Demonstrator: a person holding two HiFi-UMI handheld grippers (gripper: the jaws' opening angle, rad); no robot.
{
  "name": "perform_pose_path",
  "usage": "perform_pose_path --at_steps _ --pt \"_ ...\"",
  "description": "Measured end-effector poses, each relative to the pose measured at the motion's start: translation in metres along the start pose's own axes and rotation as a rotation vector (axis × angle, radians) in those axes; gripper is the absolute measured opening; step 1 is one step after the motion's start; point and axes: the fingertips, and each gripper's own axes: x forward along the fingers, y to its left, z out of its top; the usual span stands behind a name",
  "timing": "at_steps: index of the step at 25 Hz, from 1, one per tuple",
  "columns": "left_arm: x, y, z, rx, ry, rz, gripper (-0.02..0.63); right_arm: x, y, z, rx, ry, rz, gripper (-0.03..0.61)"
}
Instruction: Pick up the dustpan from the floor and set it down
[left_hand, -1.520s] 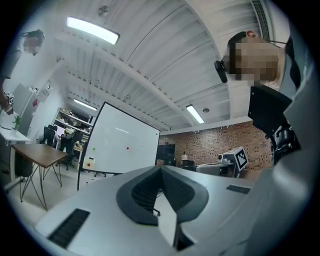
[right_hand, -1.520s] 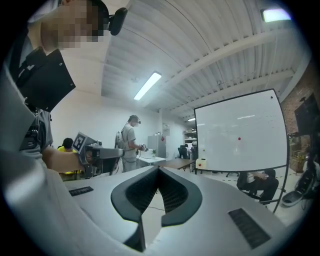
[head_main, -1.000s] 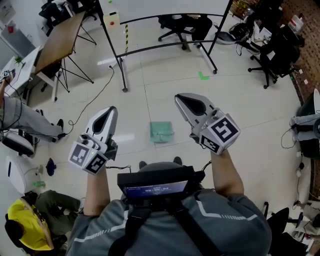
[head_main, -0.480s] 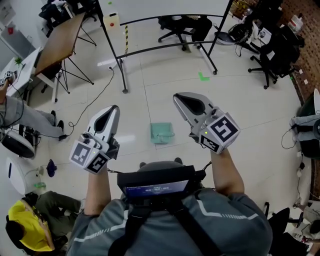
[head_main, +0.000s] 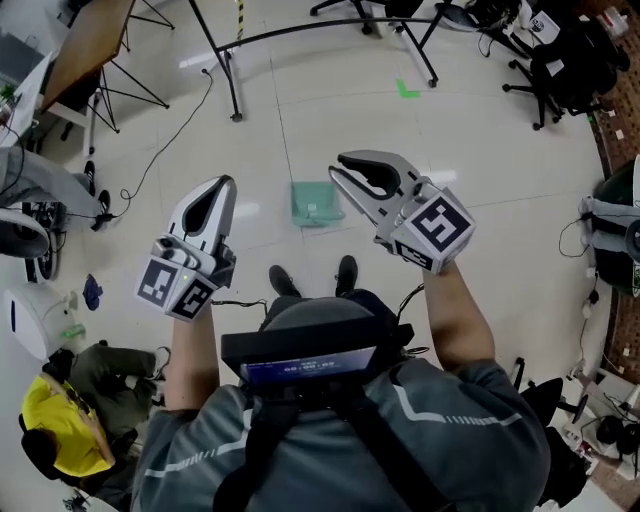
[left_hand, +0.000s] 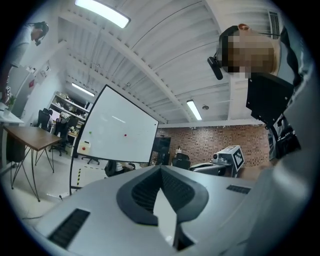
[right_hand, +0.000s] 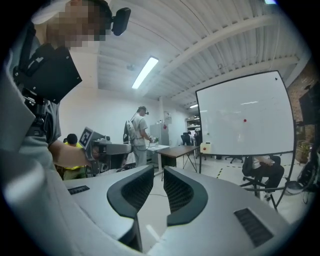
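Note:
The green dustpan (head_main: 316, 203) lies flat on the pale tiled floor, seen in the head view just ahead of the person's shoes (head_main: 310, 277). My left gripper (head_main: 222, 184) is held in the air to its left, jaws shut with nothing in them; in the left gripper view its tips (left_hand: 161, 169) meet. My right gripper (head_main: 338, 166) hangs above and just right of the dustpan, apart from it. Its jaws have just been opening and stand a little apart with nothing between them (right_hand: 158, 170). Neither gripper view shows the dustpan.
A whiteboard on a black tube stand (head_main: 300, 25) is beyond the dustpan, with a green tape mark (head_main: 407, 90) on the floor. A wooden table (head_main: 85, 45) and a cable (head_main: 170, 130) are at the left, office chairs (head_main: 560, 60) at the right. A person in yellow (head_main: 55, 430) sits bottom left.
Both grippers have come down toward the floor and the view has tipped further down. The right jaws have opened from shut. The dustpan lies where it was.

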Motion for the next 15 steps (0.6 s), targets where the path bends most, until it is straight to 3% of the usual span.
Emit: perform_pose_path --at_steps 3,15 --pt "0.022 0.029 -0.047 -0.036 0.057 0.01 0.026 0.029 -0.023 -0.053 0.019 0.074 0.046 0.122" --pt "0.052 0.108 -0.319 -0.149 0.251 -0.003 0.026 0.104 -0.041 -0.366 -0.027 0.42 0.228 0.212"
